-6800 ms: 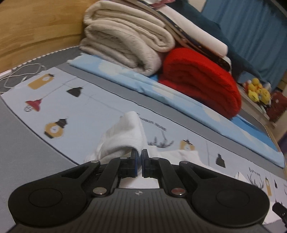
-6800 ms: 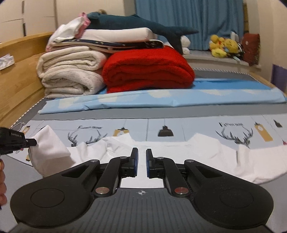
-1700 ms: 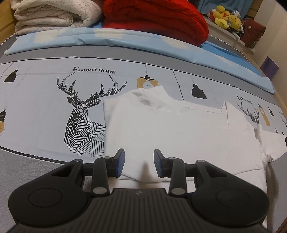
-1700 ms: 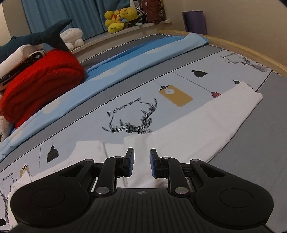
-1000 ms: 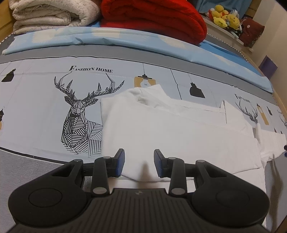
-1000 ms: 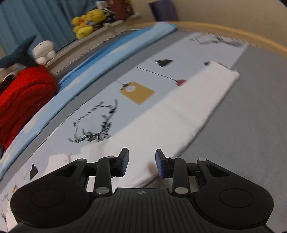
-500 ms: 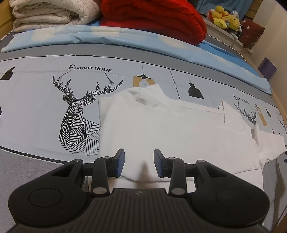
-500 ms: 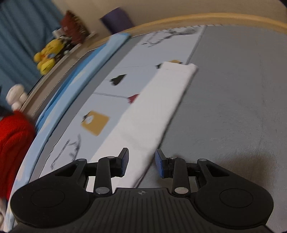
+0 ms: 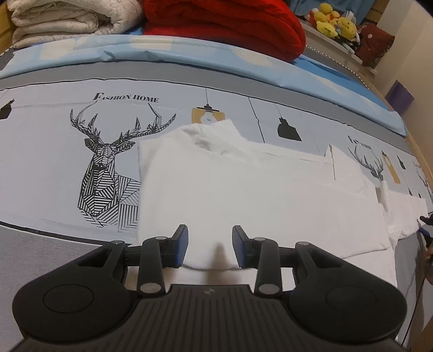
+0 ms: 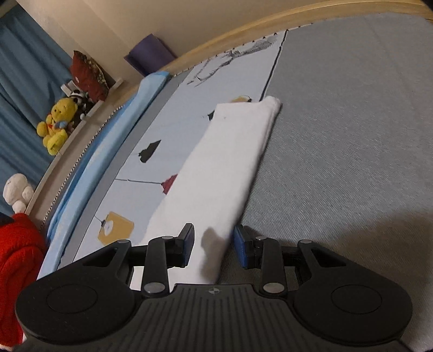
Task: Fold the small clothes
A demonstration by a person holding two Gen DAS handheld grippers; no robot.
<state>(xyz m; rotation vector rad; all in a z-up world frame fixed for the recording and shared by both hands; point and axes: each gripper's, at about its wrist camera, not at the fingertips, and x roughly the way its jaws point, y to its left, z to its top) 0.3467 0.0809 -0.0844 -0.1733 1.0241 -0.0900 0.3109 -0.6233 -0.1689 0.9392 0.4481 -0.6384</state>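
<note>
A white long-sleeved shirt (image 9: 243, 195) lies flat on the printed bed sheet (image 9: 54, 140), its left side folded over the body. My left gripper (image 9: 209, 245) is open, its jaws on either side of the folded near edge. In the right wrist view the shirt's right sleeve (image 10: 230, 162) stretches out straight toward the bed's far edge. My right gripper (image 10: 213, 245) is open, with the near part of the sleeve between its jaws. The tip of the right gripper shows at the right edge of the left wrist view (image 9: 426, 230).
A red blanket (image 9: 224, 24) and beige blankets (image 9: 67, 19) are stacked at the back on a blue sheet (image 9: 189, 56). Plush toys (image 10: 55, 130) sit on a ledge by blue curtains. The wooden bed frame (image 10: 243, 32) curves along the far side.
My right gripper has opened wider and swung right along the sleeve, which now runs between its jaws. My left gripper opened earlier and has barely moved over the folded shirt.
</note>
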